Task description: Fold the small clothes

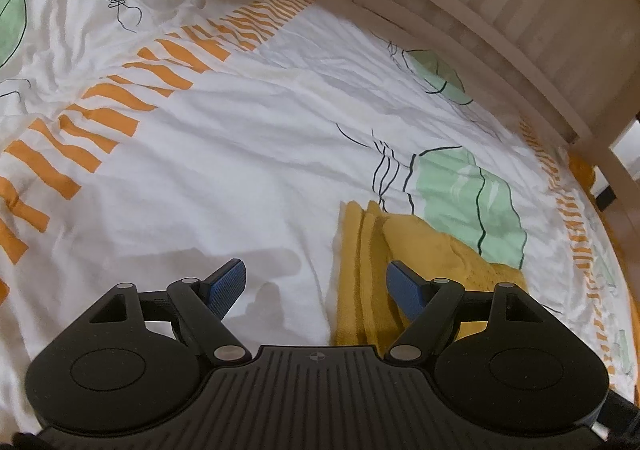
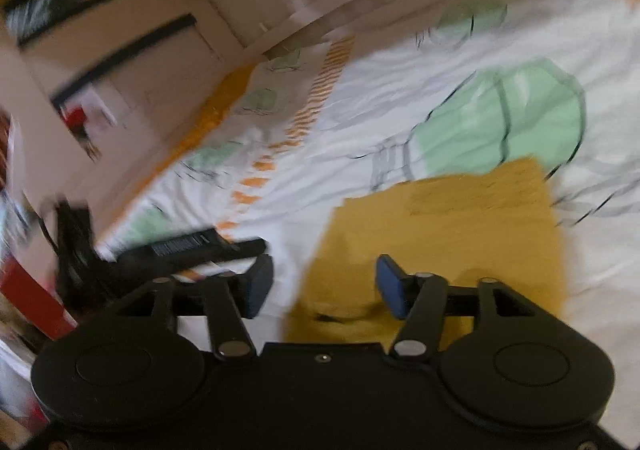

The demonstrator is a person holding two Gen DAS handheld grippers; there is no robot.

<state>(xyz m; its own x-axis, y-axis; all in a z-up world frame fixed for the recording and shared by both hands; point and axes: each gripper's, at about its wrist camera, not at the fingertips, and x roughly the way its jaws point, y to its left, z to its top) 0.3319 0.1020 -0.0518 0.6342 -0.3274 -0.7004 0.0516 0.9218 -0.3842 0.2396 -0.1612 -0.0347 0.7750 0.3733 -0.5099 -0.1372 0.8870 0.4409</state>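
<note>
Folded yellow cloth (image 1: 420, 250) lying lower right, partly hidden behind released left gripper (image 1: 316, 290), right gripper (image 2: 324, 286) released, view blurring, bedspread (image 1: 240, 170) creasing.

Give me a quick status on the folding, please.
Both tongs, left and right, open, empty. Yellow cloth folded on bedspread. Nothing in the way.
</note>
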